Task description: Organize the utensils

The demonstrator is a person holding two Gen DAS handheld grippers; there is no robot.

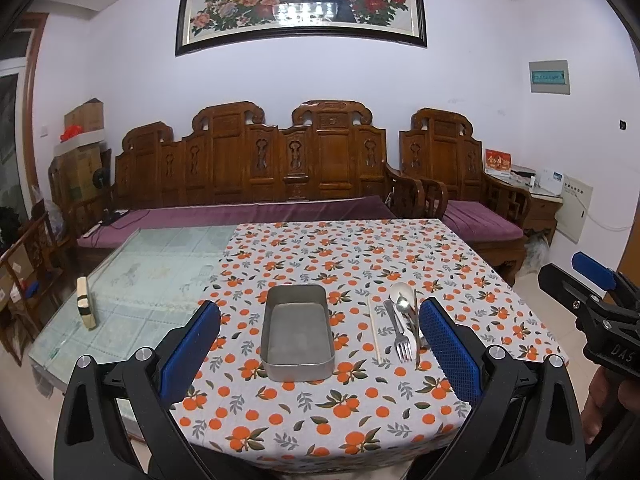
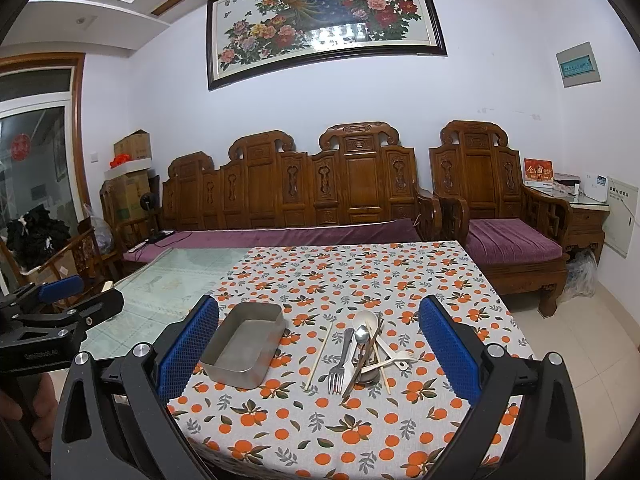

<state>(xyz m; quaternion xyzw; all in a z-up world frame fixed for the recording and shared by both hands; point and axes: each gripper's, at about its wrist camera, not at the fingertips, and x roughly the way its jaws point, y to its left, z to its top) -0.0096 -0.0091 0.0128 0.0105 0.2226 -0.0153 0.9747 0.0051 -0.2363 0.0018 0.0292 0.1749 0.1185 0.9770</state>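
Observation:
An empty metal tin [image 1: 297, 332] [image 2: 244, 344] rests on the orange-print tablecloth [image 1: 340, 400] [image 2: 320, 420]. To its right lies a heap of utensils [image 1: 404, 326] [image 2: 366, 354]: a metal fork [image 2: 339, 364], spoons, a white plastic fork and dark chopsticks. One pale chopstick [image 1: 374, 328] [image 2: 319, 356] lies apart between tin and heap. My left gripper [image 1: 320, 312] hovers open before the tin, holding nothing. My right gripper [image 2: 320, 312] is open too, facing the heap from the near edge. Each gripper shows at the side of the other's view.
The cloth covers only the right part of a glass-topped table [image 1: 160, 264] [image 2: 180, 272]. A small wooden block [image 1: 86, 302] stands on the bare glass at the left. A carved wooden sofa [image 1: 256, 168] and armchair [image 2: 500, 200] stand behind the table.

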